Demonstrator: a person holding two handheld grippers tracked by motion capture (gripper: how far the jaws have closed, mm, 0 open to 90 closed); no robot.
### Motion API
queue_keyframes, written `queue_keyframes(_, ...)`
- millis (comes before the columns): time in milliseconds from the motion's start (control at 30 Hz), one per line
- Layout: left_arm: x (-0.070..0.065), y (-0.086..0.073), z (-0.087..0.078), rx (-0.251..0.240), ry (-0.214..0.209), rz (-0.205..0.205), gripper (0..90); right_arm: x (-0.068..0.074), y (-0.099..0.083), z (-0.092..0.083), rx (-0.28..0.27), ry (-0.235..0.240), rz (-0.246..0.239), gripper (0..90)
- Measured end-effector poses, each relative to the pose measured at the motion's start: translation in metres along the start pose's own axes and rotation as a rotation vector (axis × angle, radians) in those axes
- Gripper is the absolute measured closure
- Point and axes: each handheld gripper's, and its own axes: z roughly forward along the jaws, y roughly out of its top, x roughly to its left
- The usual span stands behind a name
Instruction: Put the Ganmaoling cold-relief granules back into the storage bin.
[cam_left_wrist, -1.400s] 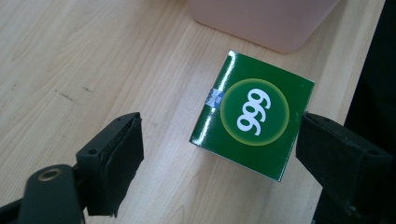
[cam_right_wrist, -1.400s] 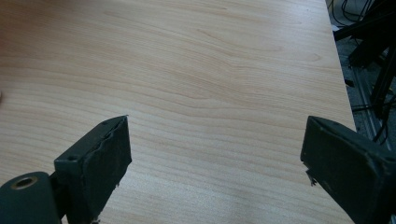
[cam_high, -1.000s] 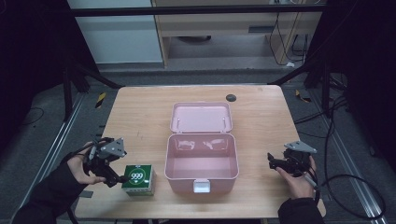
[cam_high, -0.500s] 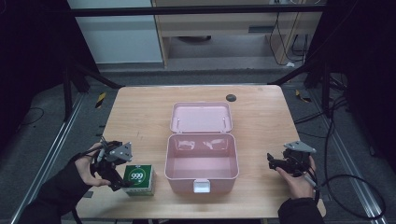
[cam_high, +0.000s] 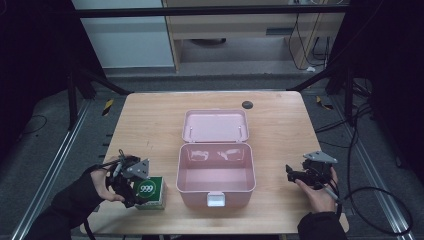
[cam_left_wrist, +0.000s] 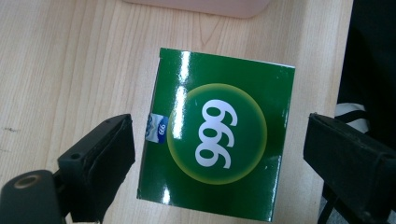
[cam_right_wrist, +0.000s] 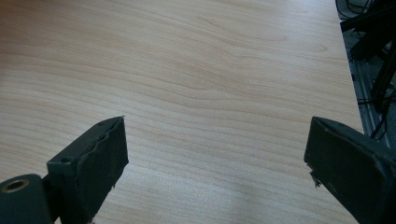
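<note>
A green carton (cam_left_wrist: 217, 140) with "999" in white on a round emblem lies flat near the table's front left, seen also as the carton (cam_high: 151, 192) in the high view. My left gripper (cam_left_wrist: 217, 123) points down over it with one jaw on each side. A gap of bare wood shows at each pad, and the jaws have just been closing a little. An open pink plastic case (cam_high: 215, 187) stands in the middle with its lid (cam_high: 215, 126) folded back. At the right, my right gripper (cam_high: 294, 174) stands open over bare wood, and in its own view the right gripper (cam_right_wrist: 215, 126) holds nothing.
A small dark round disc (cam_high: 247, 104) lies near the table's far edge. The wooden table (cam_high: 150, 125) ends close to the carton at the front. Cables trail on the floor at the right (cam_high: 380, 200).
My left gripper has moved right and down, from beside the green carton to straddling it. The right gripper has stayed where it was.
</note>
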Motion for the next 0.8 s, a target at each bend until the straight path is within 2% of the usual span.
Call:
queue_keyframes(167, 0.002, 0.002, 0.003, 0.002, -0.008, 0.012, 7.2, 0.000, 0.000, 0.000, 0.001, -0.005, -0.006, 6.2)
queue_keyframes(333, 0.002, 0.002, 0.007, 0.039, -0.019, 0.023, 6.3, 0.000, 0.000, 0.001, 0.005, -0.003, -0.005, 6.1)
queue_keyframes(500, 0.004, 0.001, 0.009, 0.027, -0.017, 0.017, 6.2, 0.001, 0.000, 0.001, 0.007, -0.006, -0.010, 6.1)
queue_keyframes(533, 0.006, 0.002, 0.011, 0.036, -0.019, 0.030, 6.2, 0.001, 0.000, 0.001, 0.008, -0.007, -0.011, 6.1)
queue_keyframes(800, 0.007, 0.003, 0.021, 0.046, -0.035, 0.045, 5.9, 0.001, 0.000, 0.002, 0.021, -0.005, -0.015, 5.7)
